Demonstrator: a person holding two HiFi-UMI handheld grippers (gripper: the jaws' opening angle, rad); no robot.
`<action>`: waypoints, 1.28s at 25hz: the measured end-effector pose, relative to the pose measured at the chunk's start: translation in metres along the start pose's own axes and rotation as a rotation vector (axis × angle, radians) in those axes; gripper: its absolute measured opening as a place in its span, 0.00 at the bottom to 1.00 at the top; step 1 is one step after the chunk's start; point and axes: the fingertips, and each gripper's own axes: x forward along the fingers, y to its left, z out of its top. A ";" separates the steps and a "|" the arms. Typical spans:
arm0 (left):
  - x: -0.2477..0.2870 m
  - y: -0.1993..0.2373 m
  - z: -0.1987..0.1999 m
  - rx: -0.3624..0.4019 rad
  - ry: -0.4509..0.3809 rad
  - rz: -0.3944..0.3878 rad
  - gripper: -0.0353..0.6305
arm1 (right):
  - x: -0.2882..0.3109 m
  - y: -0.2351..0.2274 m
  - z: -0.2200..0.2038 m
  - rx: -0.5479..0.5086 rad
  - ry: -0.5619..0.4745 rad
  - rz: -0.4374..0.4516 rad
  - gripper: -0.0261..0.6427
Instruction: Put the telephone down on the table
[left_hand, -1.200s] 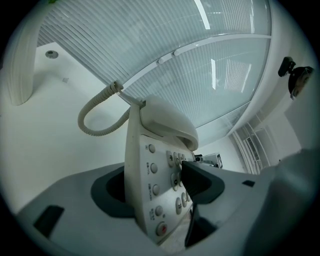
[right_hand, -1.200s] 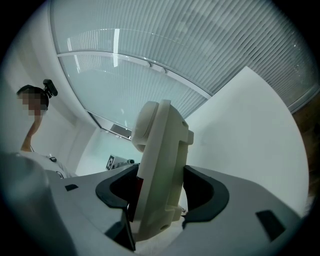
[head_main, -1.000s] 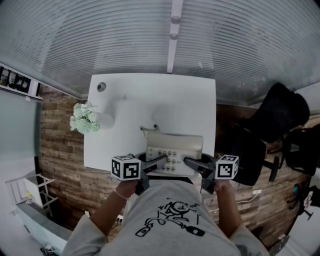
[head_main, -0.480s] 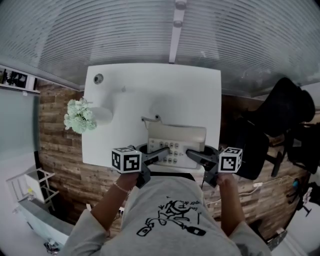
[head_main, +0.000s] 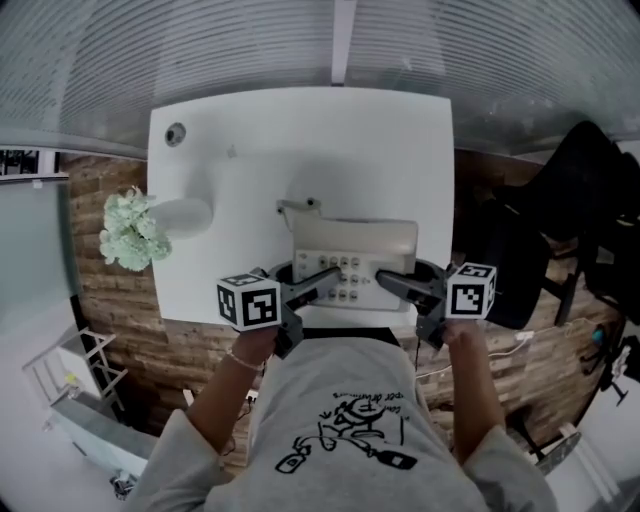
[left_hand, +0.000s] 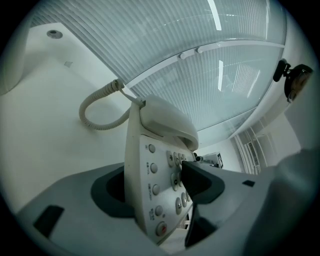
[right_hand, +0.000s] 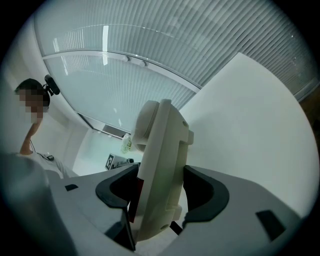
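A white desk telephone (head_main: 355, 262) with its handset on the cradle and a coiled cord (head_main: 297, 206) hangs over the near part of the white table (head_main: 300, 140). My left gripper (head_main: 325, 280) is shut on its left side, one pad on the keypad, the other under the base. My right gripper (head_main: 392, 283) is shut on its right side. In the left gripper view the telephone (left_hand: 150, 200) stands between the jaws of that gripper (left_hand: 157, 182), with the cord (left_hand: 97, 112) beyond. The right gripper view shows the base (right_hand: 160, 150) clamped by that gripper (right_hand: 162, 192). I cannot tell whether it touches the table.
A white vase (head_main: 182, 213) of pale green flowers (head_main: 127, 232) lies at the table's left edge. A round cable hole (head_main: 176, 133) sits in the far left corner. A black office chair (head_main: 585, 200) stands to the right on the wood floor. Ribbed glass lies behind the table.
Both grippers have come down toward the table top with the telephone between them. The table looks larger and nearer. Both grips are unchanged.
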 end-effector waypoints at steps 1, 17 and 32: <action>0.002 0.003 -0.001 -0.004 0.003 0.001 0.47 | 0.001 -0.003 -0.001 0.004 0.002 -0.002 0.48; 0.022 0.037 -0.020 -0.049 0.028 0.021 0.47 | 0.009 -0.044 -0.017 0.065 0.022 -0.013 0.48; 0.036 0.068 -0.043 -0.069 0.040 0.046 0.47 | 0.017 -0.078 -0.038 0.106 0.043 -0.023 0.48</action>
